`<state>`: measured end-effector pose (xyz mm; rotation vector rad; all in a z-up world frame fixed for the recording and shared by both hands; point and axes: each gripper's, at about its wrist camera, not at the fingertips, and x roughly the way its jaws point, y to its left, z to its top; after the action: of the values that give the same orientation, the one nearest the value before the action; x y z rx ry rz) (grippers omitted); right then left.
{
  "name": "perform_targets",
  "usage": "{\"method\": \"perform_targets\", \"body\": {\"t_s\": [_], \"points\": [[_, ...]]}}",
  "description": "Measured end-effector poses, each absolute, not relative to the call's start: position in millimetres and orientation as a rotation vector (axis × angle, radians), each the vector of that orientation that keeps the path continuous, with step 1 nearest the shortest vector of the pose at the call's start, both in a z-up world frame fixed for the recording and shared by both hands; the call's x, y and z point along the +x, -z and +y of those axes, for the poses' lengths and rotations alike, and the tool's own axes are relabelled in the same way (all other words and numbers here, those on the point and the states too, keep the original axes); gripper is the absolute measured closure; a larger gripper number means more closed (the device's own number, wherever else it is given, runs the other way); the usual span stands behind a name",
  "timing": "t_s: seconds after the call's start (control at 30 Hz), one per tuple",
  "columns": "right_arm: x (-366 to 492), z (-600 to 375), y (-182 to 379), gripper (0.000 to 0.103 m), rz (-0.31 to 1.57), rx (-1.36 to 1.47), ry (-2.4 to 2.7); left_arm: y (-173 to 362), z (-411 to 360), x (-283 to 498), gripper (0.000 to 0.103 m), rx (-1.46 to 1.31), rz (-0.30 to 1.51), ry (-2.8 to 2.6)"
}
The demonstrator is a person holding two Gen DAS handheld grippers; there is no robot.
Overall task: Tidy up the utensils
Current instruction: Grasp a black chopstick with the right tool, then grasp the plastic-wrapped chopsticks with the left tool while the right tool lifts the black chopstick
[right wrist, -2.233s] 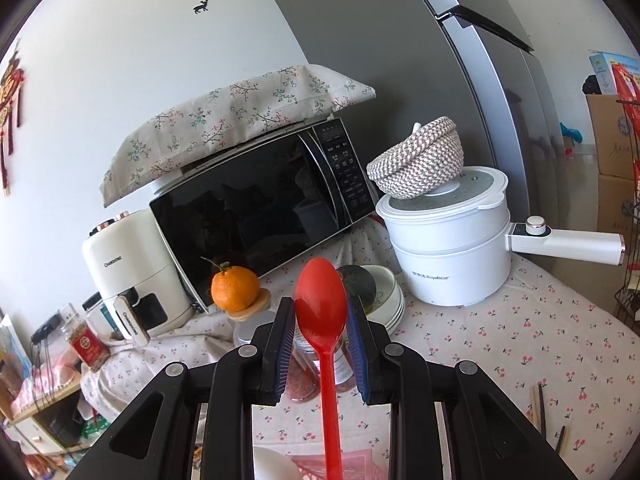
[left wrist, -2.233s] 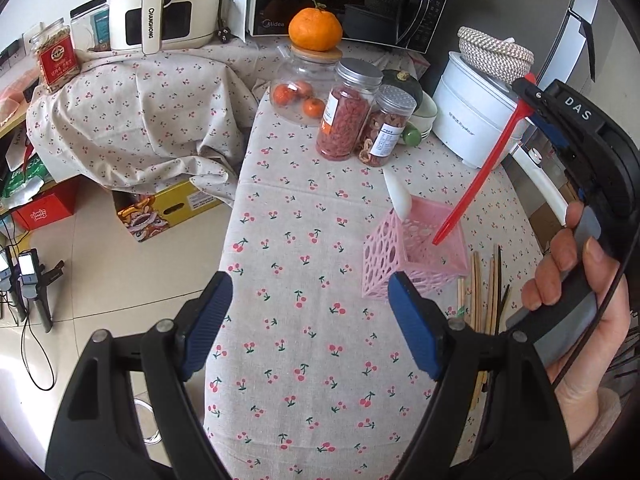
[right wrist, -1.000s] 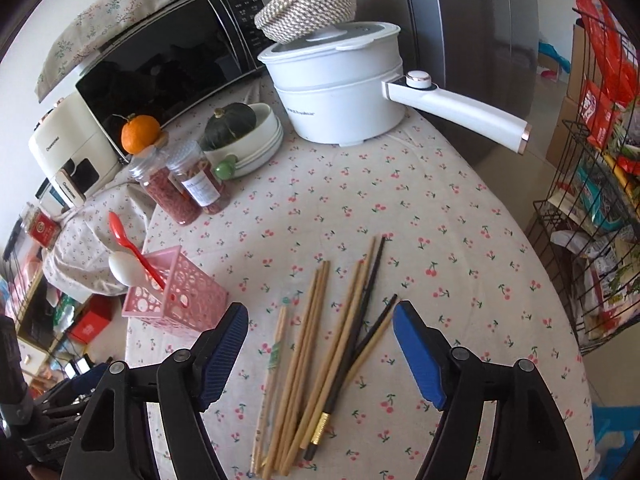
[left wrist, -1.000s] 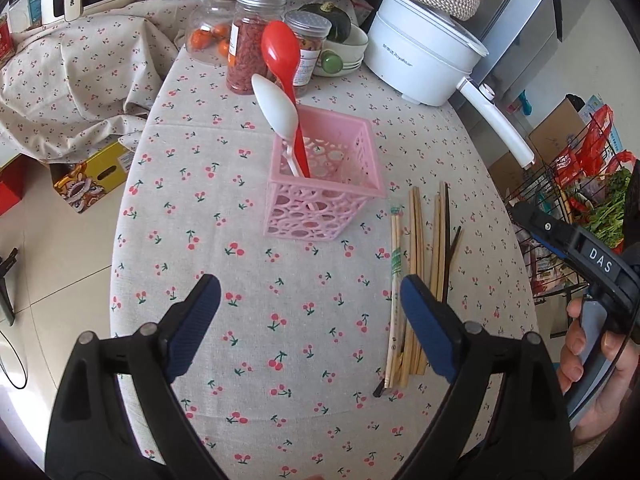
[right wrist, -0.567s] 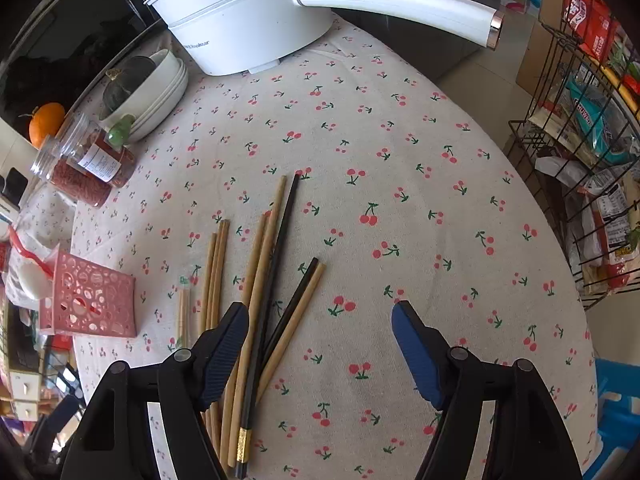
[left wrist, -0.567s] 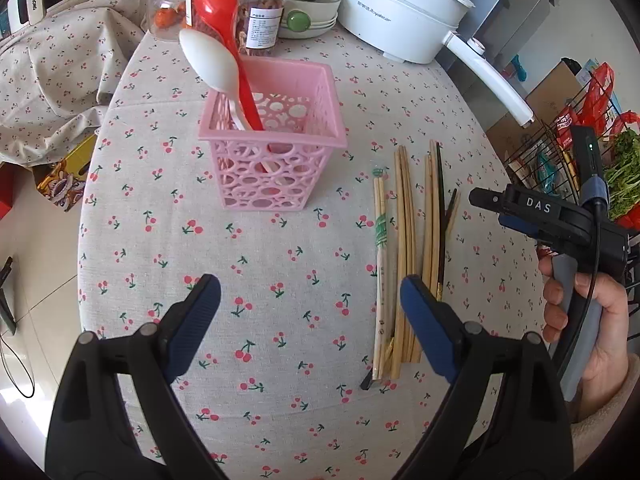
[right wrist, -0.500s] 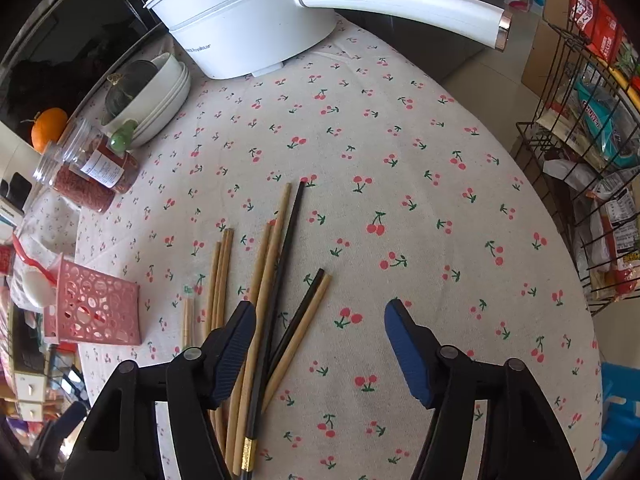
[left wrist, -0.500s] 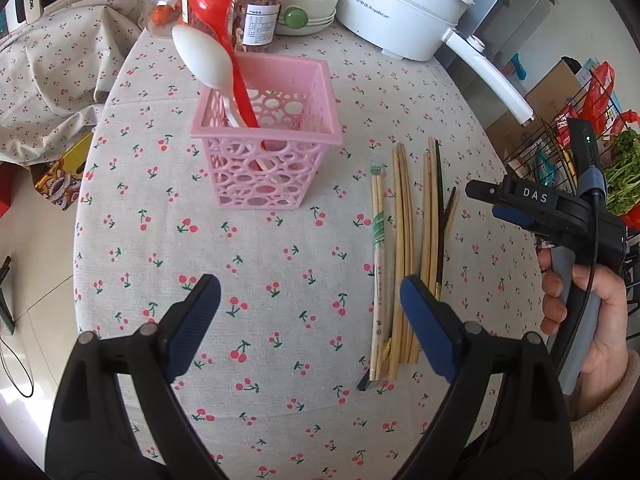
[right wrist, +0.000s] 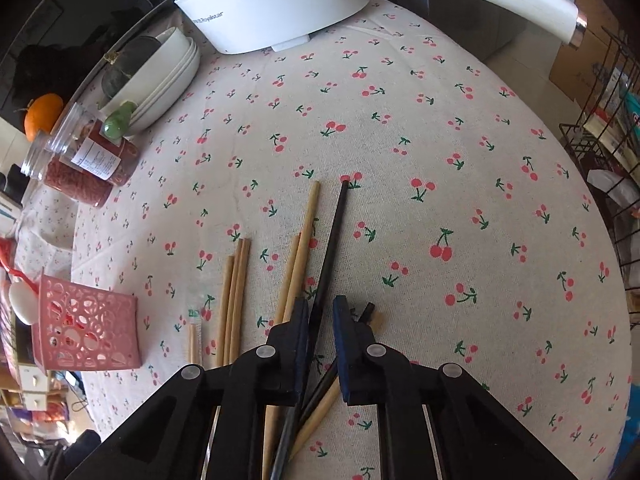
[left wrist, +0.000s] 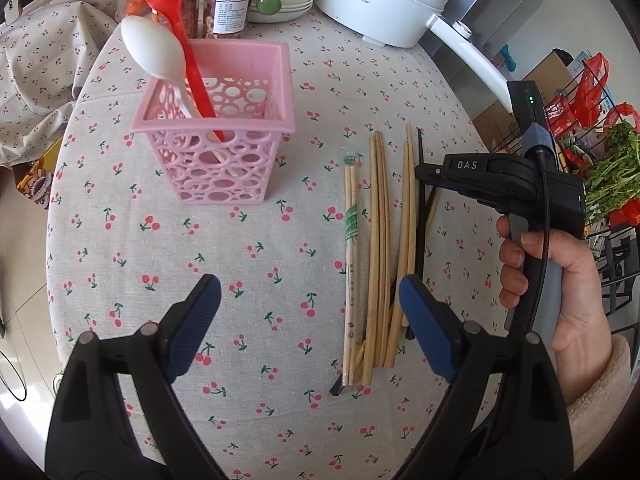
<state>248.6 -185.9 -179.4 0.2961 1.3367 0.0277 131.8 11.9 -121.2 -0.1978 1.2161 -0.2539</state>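
Two spoons are already stood in the pink basket, the chopsticks remain on the tablecloth beside it, the right gripper having just been clenched around a black chopstick, the left gripper released.

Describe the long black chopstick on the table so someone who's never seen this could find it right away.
Start at the pink basket holding the two spoons on the cherry-print tablecloth. Beside it lies a loose row of chopsticks, with the right gripper lowered over them. The long black chopstick runs between its blue pads; it is dark among pale wooden sticks and longer than the short black one.
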Motion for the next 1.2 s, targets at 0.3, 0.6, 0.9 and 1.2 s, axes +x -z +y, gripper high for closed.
{"method": "perform_targets", "body": {"t_s": [0.3,0.6,0.9,1.2], "points": [[242,-170,177,0.096,1.382,0.121,-0.043,126,-1,132,0.05,-0.188,1.238,0.307],[213,-222,144,0.097,1.337,0.315,-0.161,135,-38,150,0.075,-0.12,1.225,0.327],[171,-249,115,0.097,1.29,0.308,-0.207,166,-53,183,0.089,0.005,1.202,0.221],[165,-247,110,0.097,1.28,0.312,-0.228,173,-62,195,0.089,-0.007,1.243,0.278]]}}
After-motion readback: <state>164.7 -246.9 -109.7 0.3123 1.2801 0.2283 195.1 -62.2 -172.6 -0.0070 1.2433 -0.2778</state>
